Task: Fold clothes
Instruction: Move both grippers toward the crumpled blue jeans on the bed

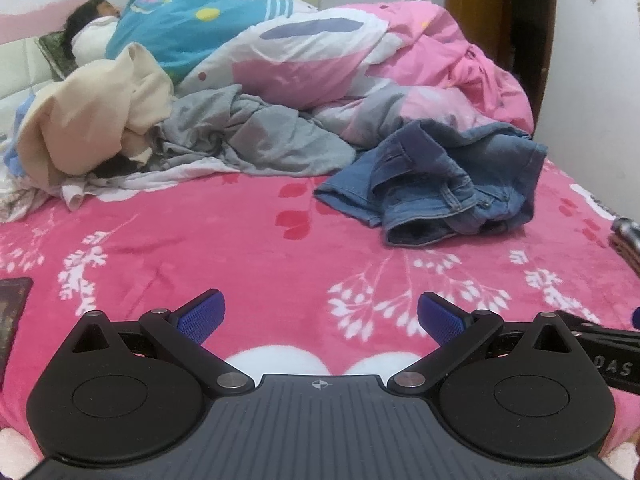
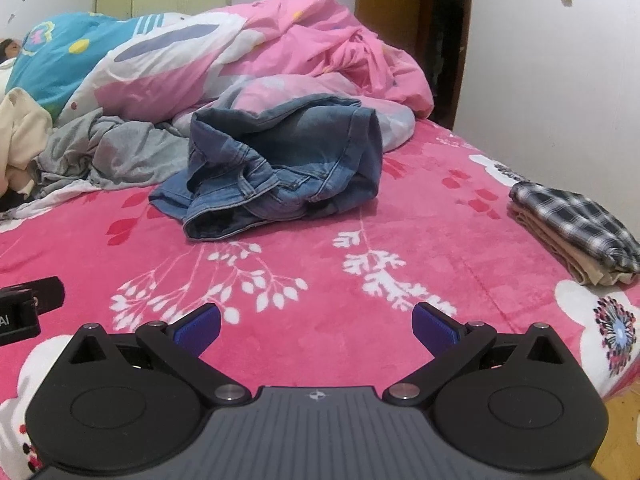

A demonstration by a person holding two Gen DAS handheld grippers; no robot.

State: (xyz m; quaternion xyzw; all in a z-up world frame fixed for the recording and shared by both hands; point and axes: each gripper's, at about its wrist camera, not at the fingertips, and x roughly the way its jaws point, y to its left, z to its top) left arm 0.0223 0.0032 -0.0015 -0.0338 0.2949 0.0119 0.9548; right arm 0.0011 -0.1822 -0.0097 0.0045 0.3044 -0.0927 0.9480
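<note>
The left gripper (image 1: 321,318) is closest to the camera, low over the pink blanket (image 1: 248,264), and its two blue fingers are spread wide apart with nothing between them. The right gripper (image 2: 316,326) looks the same in its own view: fingers wide apart, holding nothing, hanging over the white leaf shapes on the blanket.

Further up the bed lie the jeans (image 2: 276,168). They are blue and all scrunched up in a lumpy heap (not flat at all). One leg end (image 2: 212,228) gapes toward the grippers, and the waist part with its seams is bunched in the middle. The jeans sit well apart from both grippers.

Behind the jeans is a big pink quilt (image 2: 320,40), and beside it a crumpled gray cloth (image 1: 256,136) and a cream cloth (image 1: 92,120). At the right edge of the bed sits a neat stack of folded clothes (image 2: 576,228), with a checked one on top.
</note>
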